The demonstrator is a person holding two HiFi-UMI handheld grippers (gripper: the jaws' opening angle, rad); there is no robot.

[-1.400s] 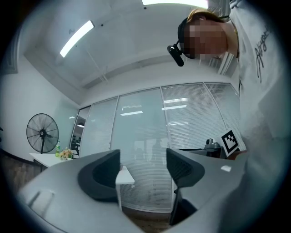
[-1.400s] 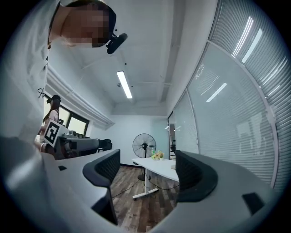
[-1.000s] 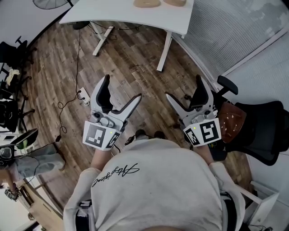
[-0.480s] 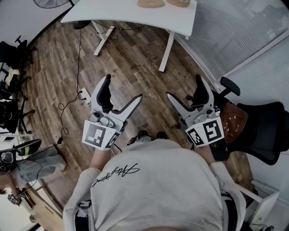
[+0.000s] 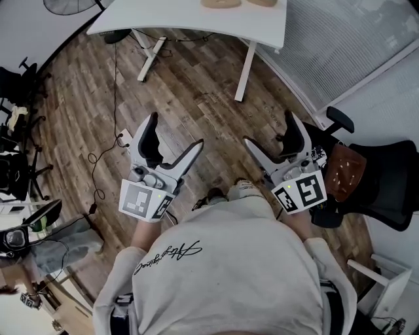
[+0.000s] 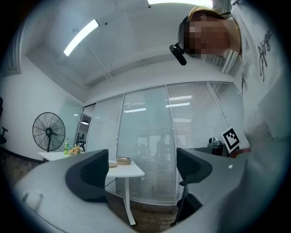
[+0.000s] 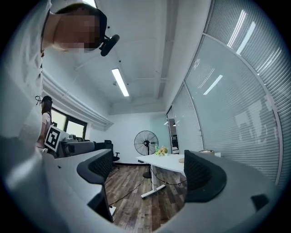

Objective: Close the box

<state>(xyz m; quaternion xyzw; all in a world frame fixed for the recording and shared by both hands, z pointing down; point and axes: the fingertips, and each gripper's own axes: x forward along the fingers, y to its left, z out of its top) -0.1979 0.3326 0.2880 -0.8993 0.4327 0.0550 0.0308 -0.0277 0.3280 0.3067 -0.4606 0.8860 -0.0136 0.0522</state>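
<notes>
Head view, entries by size, placed from the table.

1. Wood floor: fills the space between table and person.
2. Table: white, at the top edge. It has slipped slightly up and right over the last second.
3. Office chair: well right of the table.
4. Left gripper, right gripper: both well short of the table, over bare floor, pose unchanged. Left fingers and right fingers are spread wide, nothing between them.
5. Shoe: newly showing. Judged a shift of stance only, with closing not begun.
6. Tan round items: on the table.
7. Box: not seen in any view, so its place relative to the fingers cannot be told.
</notes>
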